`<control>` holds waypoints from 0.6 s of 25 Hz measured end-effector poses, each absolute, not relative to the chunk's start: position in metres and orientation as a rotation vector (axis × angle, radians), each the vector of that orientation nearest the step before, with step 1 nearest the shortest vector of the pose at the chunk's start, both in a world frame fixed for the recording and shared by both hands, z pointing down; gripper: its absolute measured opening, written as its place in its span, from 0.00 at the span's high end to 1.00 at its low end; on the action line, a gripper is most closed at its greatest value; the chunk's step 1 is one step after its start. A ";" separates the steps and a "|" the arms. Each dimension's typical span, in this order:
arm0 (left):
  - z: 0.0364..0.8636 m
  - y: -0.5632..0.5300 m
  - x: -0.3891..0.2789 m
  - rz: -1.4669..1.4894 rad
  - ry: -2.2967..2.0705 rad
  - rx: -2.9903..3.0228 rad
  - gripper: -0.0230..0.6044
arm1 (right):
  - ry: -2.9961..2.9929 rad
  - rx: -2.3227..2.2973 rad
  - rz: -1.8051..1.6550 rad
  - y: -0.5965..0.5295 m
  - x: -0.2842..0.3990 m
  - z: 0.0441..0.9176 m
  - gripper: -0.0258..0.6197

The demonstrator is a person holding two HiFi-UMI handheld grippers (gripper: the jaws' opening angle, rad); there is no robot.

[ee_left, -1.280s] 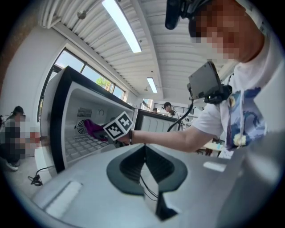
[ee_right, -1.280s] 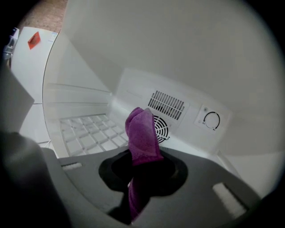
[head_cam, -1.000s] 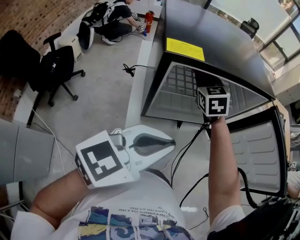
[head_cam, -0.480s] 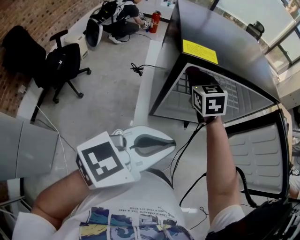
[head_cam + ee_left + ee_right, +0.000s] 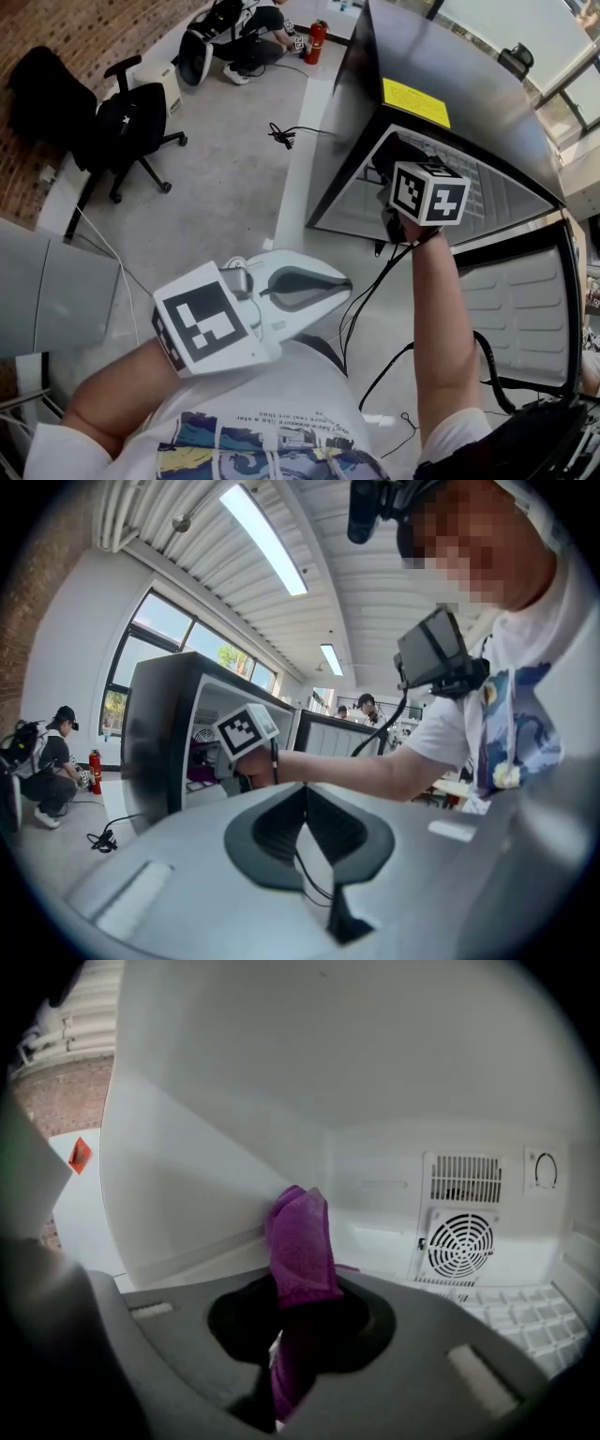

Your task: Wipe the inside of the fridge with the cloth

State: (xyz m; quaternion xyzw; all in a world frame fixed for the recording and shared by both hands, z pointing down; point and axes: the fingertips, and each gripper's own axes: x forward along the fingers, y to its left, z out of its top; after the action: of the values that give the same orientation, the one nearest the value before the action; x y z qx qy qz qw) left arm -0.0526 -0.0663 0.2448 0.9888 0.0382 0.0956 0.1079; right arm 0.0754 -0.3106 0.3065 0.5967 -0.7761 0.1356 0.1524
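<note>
While the right gripper [image 5: 298, 1330] reaches into the open fridge [image 5: 441, 75], its jaws pinch a purple cloth [image 5: 300, 1241] close to the white side wall [image 5: 187, 1176] (wiping looks under way). The next move calls for pressing and sweeping it across that wall. The left gripper [image 5: 302, 829] hangs idle outside, jaws pressed together.

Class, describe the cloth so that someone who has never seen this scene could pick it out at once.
Find the black fridge with its door open; the right hand-held gripper reaches into its white interior. Pinched upright in that gripper is the cloth, left of the round fan grille. It is the only purple thing there.
</note>
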 end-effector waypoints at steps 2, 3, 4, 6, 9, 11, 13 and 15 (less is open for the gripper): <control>0.245 -0.065 -0.053 0.282 0.117 2.914 0.96 | -2.271 1.696 0.423 -0.309 0.068 0.303 0.88; 0.245 -0.065 -0.053 0.282 0.117 2.915 0.96 | -2.291 1.690 0.438 -0.307 0.065 0.302 0.88; 0.244 -0.064 -0.053 0.281 0.117 2.915 0.96 | -2.304 1.686 0.447 -0.306 0.063 0.301 0.88; 0.243 -0.064 -0.053 0.279 0.119 2.915 0.96 | -2.305 1.689 0.441 -0.304 0.062 0.299 0.88; 0.243 -0.063 -0.052 0.279 0.136 2.919 0.96 | -2.294 1.723 0.403 -0.300 0.071 0.295 0.88; 0.244 -0.061 -0.052 0.278 0.147 2.919 0.96 | -2.278 1.770 0.386 -0.296 0.085 0.291 0.88; 0.245 -0.060 -0.051 0.278 0.161 2.919 0.96 | -2.254 1.830 0.373 -0.289 0.103 0.285 0.88; 0.244 -0.059 -0.048 0.275 0.181 2.919 0.96 | -2.214 1.895 0.365 -0.282 0.124 0.279 0.88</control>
State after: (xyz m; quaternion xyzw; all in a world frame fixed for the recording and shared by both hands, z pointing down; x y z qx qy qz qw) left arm -0.0477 -0.0586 0.2442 0.9885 0.0613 0.0931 0.1020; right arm 0.1240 -0.2819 0.2794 0.6418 -0.7499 0.1238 0.1018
